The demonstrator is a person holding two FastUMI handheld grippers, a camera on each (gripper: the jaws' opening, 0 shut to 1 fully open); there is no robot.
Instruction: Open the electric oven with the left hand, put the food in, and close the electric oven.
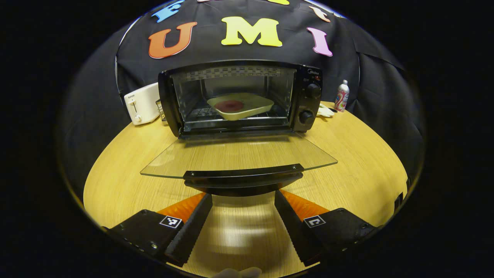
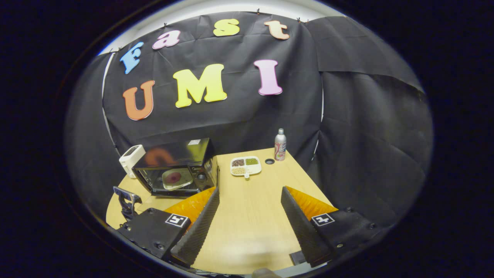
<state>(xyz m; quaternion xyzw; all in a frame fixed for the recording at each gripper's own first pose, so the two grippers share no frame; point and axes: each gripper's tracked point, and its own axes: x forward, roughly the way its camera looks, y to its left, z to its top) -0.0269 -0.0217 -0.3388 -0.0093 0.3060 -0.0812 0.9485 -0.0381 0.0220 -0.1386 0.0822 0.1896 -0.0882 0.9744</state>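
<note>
Oven door handle [image 1: 243, 179] sits just above the tips of our left claw [image 1: 243, 200] in the left gripper view, at the lower centre of the frame; we cannot tell whether the black fingers [image 1: 193, 224] touch it, and they do not pinch it. The left claw stands wide, with bare wooden table [image 1: 127, 181] showing in the gap between its fingers. Beyond the handle the glass door [image 1: 239, 154] lies folded down flat and fully open, running back to the electric oven [image 1: 241, 96] at the centre of the frame. Inside, on the wire rack, rests a pale tray [image 1: 241, 105] with a dark red round of food [image 1: 229, 105] on it. Two black knobs [image 1: 313, 90] stand on the oven's right panel. A white toaster [image 1: 142, 103] stands just beside the oven at middle left, and a can [image 1: 342, 95] stands near the cloth wall at middle right.

In the right gripper view our right claw [image 2: 250, 206] also stands wide and holds nothing, well apart from the oven, which shows at the lower left of that frame with the tray and food visible through its opening. The left claw appears small at the far lower left edge, in front of the oven. Toward the middle of the frame a white divided dish [image 2: 246, 166] of grains lies on the table, with the can behind it and a small dark lid [image 2: 269, 161] between them.
</note>
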